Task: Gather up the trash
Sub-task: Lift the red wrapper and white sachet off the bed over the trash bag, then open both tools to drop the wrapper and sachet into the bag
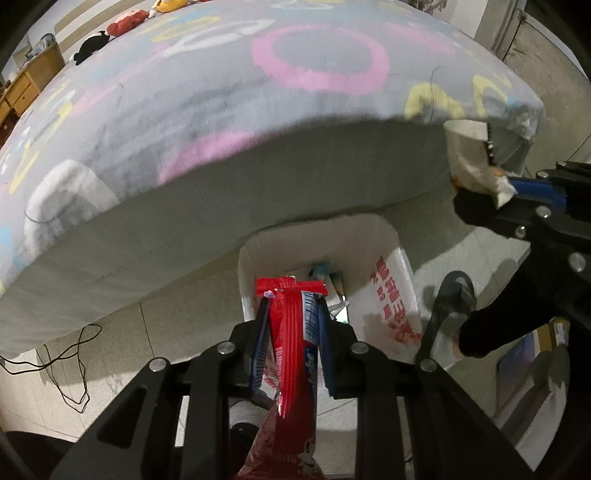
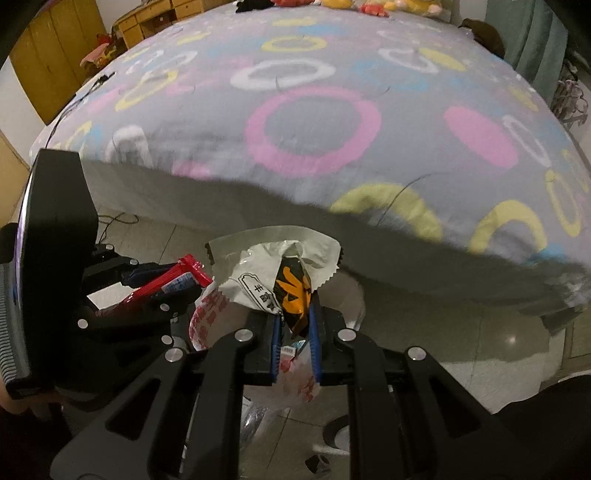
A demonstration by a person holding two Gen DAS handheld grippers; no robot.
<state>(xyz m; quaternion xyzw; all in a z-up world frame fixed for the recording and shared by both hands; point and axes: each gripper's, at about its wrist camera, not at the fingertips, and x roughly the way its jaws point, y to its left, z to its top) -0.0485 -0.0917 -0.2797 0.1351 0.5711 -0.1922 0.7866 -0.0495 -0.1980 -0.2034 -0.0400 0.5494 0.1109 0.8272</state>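
Note:
My left gripper [image 1: 291,299] is shut on a long red snack wrapper [image 1: 291,350] that hangs down between its blue pads, right above a white plastic-bag-lined bin [image 1: 391,258] on the floor beside the bed. Some packets lie inside the bin. My right gripper [image 2: 295,306] is shut on a crumpled white and orange-black wrapper [image 2: 273,273], over the same bag [image 2: 203,317]. In the left wrist view the right gripper [image 1: 491,184] shows at the right edge with its white wrapper [image 1: 469,155]. In the right wrist view the left gripper [image 2: 173,280] with the red wrapper [image 2: 162,284] sits to the left.
A bed with a grey cover printed with coloured rings [image 1: 258,92] overhangs the bin. Plush toys [image 1: 125,22] lie at its far side. A black cable [image 1: 70,354] trails on the tiled floor. A slippered foot [image 1: 450,295] stands by the bin. Wooden cabinets [image 2: 55,48] line the wall.

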